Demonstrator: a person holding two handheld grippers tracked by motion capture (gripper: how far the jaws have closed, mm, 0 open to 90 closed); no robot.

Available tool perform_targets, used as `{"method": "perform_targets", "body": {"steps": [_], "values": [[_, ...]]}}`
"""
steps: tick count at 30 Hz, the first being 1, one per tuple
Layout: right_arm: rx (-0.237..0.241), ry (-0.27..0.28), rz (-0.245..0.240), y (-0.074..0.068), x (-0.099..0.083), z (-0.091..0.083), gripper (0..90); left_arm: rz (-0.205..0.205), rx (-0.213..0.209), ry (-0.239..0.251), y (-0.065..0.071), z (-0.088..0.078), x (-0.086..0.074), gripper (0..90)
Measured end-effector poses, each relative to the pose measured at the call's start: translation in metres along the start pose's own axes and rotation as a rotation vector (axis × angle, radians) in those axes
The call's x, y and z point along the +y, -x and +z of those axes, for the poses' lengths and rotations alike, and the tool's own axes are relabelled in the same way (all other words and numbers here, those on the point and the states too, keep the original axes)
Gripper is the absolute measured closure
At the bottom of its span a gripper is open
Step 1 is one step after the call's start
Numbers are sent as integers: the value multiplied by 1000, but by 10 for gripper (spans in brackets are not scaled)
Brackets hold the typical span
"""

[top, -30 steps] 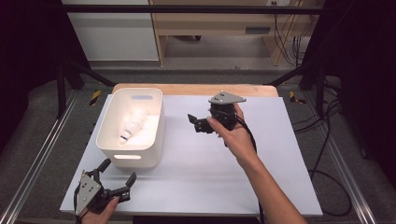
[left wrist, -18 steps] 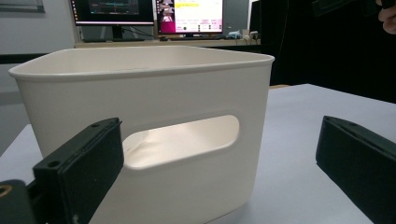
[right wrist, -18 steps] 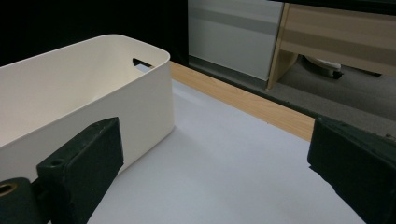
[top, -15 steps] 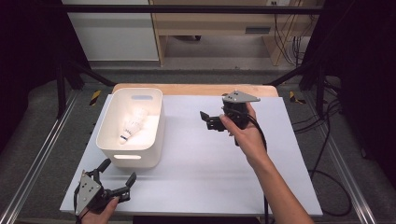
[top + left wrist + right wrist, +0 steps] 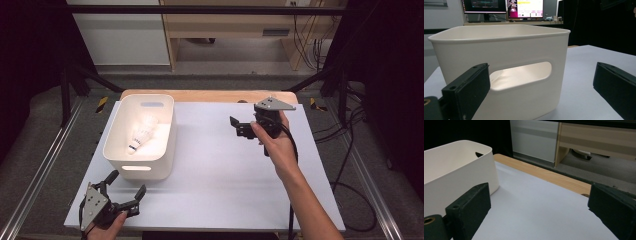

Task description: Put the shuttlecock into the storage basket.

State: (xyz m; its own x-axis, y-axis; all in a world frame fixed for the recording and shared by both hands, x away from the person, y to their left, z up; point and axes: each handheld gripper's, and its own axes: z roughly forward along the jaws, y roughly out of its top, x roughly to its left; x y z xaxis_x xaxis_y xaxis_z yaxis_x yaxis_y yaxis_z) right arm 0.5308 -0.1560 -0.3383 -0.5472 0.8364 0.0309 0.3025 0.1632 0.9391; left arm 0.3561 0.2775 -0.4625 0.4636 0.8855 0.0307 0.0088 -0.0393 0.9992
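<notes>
A white plastic bin (image 5: 112, 150) stands on the left half of the white table top, and a white shuttlecock (image 5: 140, 133) lies inside it. My left gripper (image 5: 127, 184) rests near the table's front left corner, open and empty, just in front of the bin. In the left gripper view the bin's near wall (image 5: 506, 47) with its handle slot is close ahead, between the spread jaws of that gripper (image 5: 540, 75). My right gripper (image 5: 236, 127) hovers to the right of the bin, pointing left, open and empty. The right gripper view has the bin's corner (image 5: 461, 167) at left beyond that gripper (image 5: 537, 195).
The white table top (image 5: 220, 175) has a wooden strip (image 5: 210, 96) along its far edge. Metal rails (image 5: 40, 170) run down both sides. Cables (image 5: 350, 150) hang at the right. Monitors (image 5: 504, 7) stand beyond the bin in the left gripper view.
My right gripper has drifted to the right, away from the bin, staying open. The left gripper, the bin and the shuttlecock have not moved.
</notes>
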Motion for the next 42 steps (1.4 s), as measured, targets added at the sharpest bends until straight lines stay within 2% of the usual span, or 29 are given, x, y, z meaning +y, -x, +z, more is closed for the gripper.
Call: {"method": "perform_targets", "body": {"steps": [14,28,42], "values": [[-37,7,10,20,-3,-16,42,0,3,1,-1,-1,0,10],[-72,19,31,39,-10,-31,39,-8,20,5,-8,-4,0,10],[-94,11,47,51,-22,-46,38,-13,24,6,-11,-5,0,10]]}}
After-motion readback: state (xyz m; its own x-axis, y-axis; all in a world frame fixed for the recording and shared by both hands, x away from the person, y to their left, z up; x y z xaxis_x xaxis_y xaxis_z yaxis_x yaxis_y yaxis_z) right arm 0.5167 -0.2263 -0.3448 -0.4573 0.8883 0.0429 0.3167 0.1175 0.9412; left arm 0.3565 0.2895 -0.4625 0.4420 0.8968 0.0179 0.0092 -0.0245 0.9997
